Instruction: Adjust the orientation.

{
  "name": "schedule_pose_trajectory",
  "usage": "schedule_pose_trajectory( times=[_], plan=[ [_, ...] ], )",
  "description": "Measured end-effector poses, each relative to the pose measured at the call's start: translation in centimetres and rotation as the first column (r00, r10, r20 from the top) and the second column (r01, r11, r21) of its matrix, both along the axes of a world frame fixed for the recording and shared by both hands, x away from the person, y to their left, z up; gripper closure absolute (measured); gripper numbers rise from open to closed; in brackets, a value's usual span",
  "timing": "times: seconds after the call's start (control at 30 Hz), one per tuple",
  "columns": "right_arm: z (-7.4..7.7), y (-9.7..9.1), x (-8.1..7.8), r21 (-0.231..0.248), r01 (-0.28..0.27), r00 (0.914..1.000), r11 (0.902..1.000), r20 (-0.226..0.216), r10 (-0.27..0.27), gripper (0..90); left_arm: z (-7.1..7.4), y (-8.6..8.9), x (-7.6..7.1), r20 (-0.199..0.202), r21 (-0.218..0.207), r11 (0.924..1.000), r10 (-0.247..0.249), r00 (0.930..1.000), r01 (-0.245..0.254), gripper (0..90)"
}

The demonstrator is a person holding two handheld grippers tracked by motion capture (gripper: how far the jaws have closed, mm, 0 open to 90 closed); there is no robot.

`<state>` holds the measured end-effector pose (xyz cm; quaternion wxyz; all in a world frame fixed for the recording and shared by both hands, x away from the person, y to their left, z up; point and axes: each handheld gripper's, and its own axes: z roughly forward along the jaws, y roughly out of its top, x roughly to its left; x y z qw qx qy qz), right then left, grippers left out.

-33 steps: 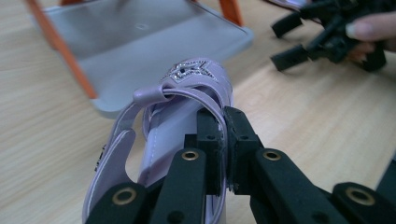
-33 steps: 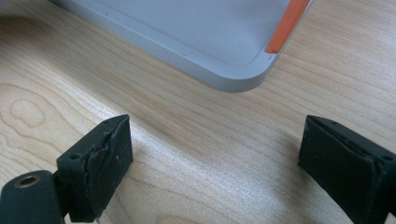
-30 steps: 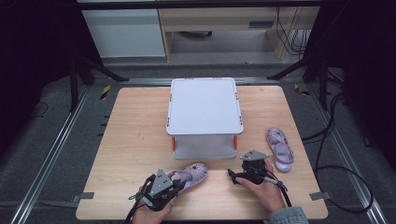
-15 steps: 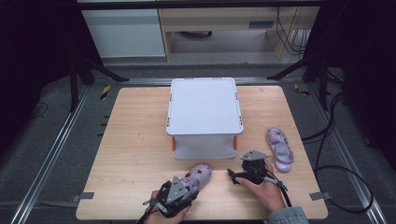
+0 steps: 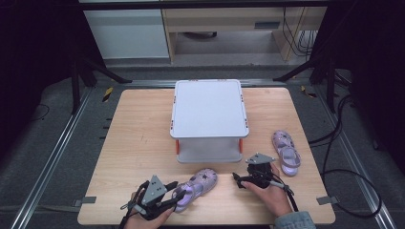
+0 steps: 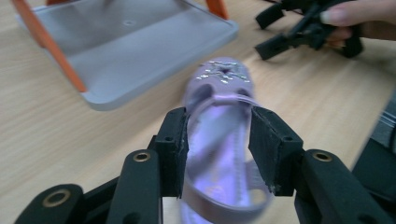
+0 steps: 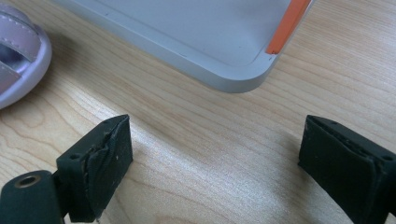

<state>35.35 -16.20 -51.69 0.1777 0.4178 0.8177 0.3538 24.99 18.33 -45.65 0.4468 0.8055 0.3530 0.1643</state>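
Sandal (image 5: 197, 187) number one, the lilac one, lies on the counter (image 5: 138, 143) near its front edge, just ahead of your left tongs (image 5: 177, 195). In the left gripper view the heel end of that sandal (image 6: 219, 140) sits between the two black jaws, with its sparkly toe pointing away toward the grey stand (image 6: 126, 51). Your left tongs (image 6: 218, 149) have just been opening, with the sandal between them. The left pad (image 6: 180, 154) sits right against the sandal's side and the right pad (image 6: 266, 149) looks just clear of the strap, so the grip reads as loosened rather than pressing, though blur near the heel keeps that contact from being certain.

Your right tongs (image 5: 241, 179) rest on the counter to the right of that sandal, near it but apart. In the right gripper view, your right tongs (image 7: 212, 154) stand wide apart with bare wood between them and nothing held. A corner of the stand's lower shelf (image 7: 210, 42) with one orange post (image 7: 287, 23) lies just beyond them, and a lilac sandal edge (image 7: 18, 60) shows at the upper left.

The grey two-level stand (image 5: 209, 107) sits in the middle of the counter. The second lilac sandal (image 5: 285, 152) lies to the right of the stand's front corner, just beyond your right hand (image 5: 270, 195), and neither pair of tongs touches it.
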Motion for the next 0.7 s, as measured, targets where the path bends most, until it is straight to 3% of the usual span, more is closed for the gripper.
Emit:
schedule_pose_trajectory(
  times=[0.07,0.27,0.37,0.43,0.63,0.7],
  plan=[
    [0.0,0.0,0.0,0.001,0.001,1.0,1.0,-0.001,-0.001,9.7,-0.8,0.1,1.0,-0.027,0.021,0.9997,-0.012,0.9996,0.012,52.1],
    [0.0,0.0,0.0,0.001,0.001,1.0,1.0,-0.001,-0.001,9.7,-1.5,-0.5,2.3,-0.019,0.066,0.9977,-0.016,0.9997,0.017,48.7],
    [0.0,0.0,0.0,0.001,0.001,1.0,1.0,-0.001,-0.001,9.7,-2.8,-0.9,2.9,-0.089,0.098,0.9934,-0.051,0.9947,0.06,47.7],
    [0.0,0.0,0.0,0.001,0.001,1.0,1.0,-0.001,-0.001,9.7,-2.9,-0.9,3.0,-0.082,0.109,0.9926,-0.045,0.9956,0.054,47.8],
    [0.0,0.0,0.0,0.001,0.001,1.0,1.0,0.0,-0.001,9.7,-3.2,-1.0,3.2,-0.095,0.116,0.9918,-0.043,0.9946,0.054,59.6],
    [0.0,0.0,0.0,0.001,0.001,1.0,1.0,-0.001,-0.001,9.7,-3.0,-1.0,3.2,-0.097,0.106,0.9936,-0.029,0.9949,0.039,70.5]
  ],
)
